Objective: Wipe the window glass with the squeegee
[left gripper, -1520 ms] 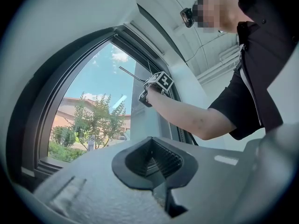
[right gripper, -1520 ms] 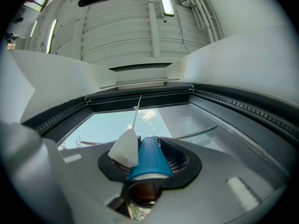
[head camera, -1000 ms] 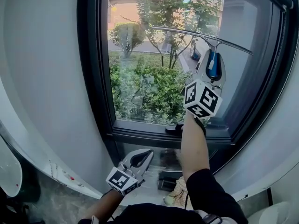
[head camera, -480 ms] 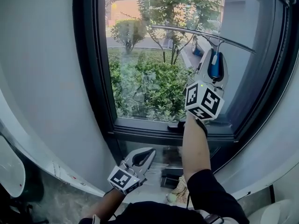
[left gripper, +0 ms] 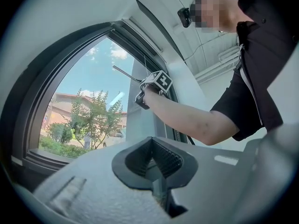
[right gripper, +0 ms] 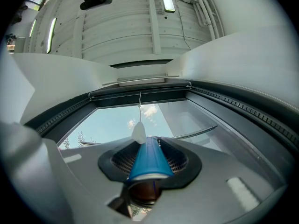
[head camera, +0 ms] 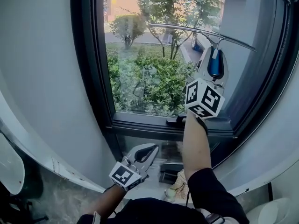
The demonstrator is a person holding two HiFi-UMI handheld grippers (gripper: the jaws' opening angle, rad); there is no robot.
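Note:
The squeegee's long thin blade (head camera: 205, 35) lies slanted across the upper window glass (head camera: 140, 69), and it shows as a thin bar (right gripper: 196, 134) in the right gripper view. Its blue handle (head camera: 214, 63) sits between the jaws of my right gripper (head camera: 212, 59), which is shut on it and raised against the right part of the pane. The right gripper view shows the same blue handle (right gripper: 148, 160) clamped between the dark pads. My left gripper (head camera: 144, 154) hangs low below the sill, shut with nothing in it. From the left gripper view, the right gripper's marker cube (left gripper: 158, 82) shows against the pane.
A dark window frame (head camera: 91, 78) borders the glass, with a dark latch (head camera: 176, 121) on the lower rail. A white curved wall (head camera: 42, 78) stands to the left. Below the sill lie a dark object (head camera: 167, 176) and a crumpled cloth (head camera: 180, 186). Bushes and trees show outside.
The squeegee and right gripper sit slightly closer to the lower rail than a second ago. The left gripper has risen a little, still shut.

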